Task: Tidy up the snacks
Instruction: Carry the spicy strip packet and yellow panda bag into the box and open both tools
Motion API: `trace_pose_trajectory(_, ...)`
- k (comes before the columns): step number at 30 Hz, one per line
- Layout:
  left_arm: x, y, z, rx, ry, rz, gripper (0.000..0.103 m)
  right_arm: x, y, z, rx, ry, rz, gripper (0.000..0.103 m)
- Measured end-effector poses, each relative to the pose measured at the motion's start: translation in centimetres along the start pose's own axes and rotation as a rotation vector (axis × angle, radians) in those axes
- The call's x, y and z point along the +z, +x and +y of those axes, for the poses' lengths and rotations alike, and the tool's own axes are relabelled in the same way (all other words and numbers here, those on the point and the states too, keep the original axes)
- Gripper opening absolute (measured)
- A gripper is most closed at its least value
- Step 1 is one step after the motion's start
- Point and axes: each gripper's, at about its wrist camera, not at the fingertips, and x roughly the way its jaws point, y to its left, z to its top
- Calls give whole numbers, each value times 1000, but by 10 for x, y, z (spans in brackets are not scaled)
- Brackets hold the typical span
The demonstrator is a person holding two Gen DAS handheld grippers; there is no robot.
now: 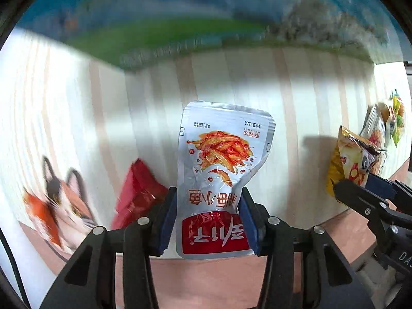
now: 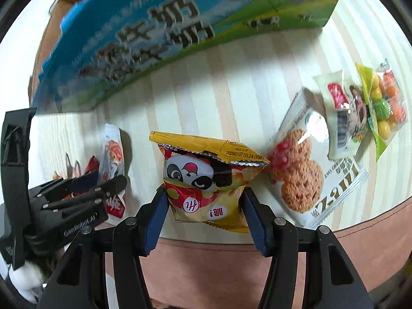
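Observation:
My left gripper (image 1: 209, 216) is shut on a silver spicy fish snack packet (image 1: 219, 164) and holds it above the striped tabletop. My right gripper (image 2: 203, 206) is shut on a yellow panda snack bag (image 2: 208, 177). In the left wrist view that bag (image 1: 350, 162) shows at the right in the right gripper (image 1: 365, 185). In the right wrist view the left gripper (image 2: 103, 182) shows at the left with the fish packet (image 2: 113, 159). A red packet (image 1: 136, 195) lies on the table left of the fish packet.
A blue and green milk carton box (image 2: 154, 38) stands at the back of the table (image 2: 231, 90). An oat cookie packet (image 2: 301, 170), a white packet (image 2: 342, 116) and a bag of coloured candy balls (image 2: 383, 103) lie at the right. A cat picture (image 1: 59, 198) shows at the left.

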Motion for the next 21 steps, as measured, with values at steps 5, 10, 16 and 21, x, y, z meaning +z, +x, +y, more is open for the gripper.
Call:
trace_pose_trajectory(5, 9, 4, 2, -1, -9, 14, 50, -5, 4, -1, -18, -14, 8, 60)
trace_pose_trajectory(10, 27, 3, -10, 37, 7, -6, 50, -2, 7, 5, -30, -18, 18, 60)
trace_pose_trajectory(16, 1, 2, -18, 25, -52, -51, 45, 0, 11, 10, -48, -40, 12, 59)
trace_pose_trajectory(21, -27, -1, -13, 9, -90, -73, 43, -3, 11, 11, -41, -47, 5, 56)
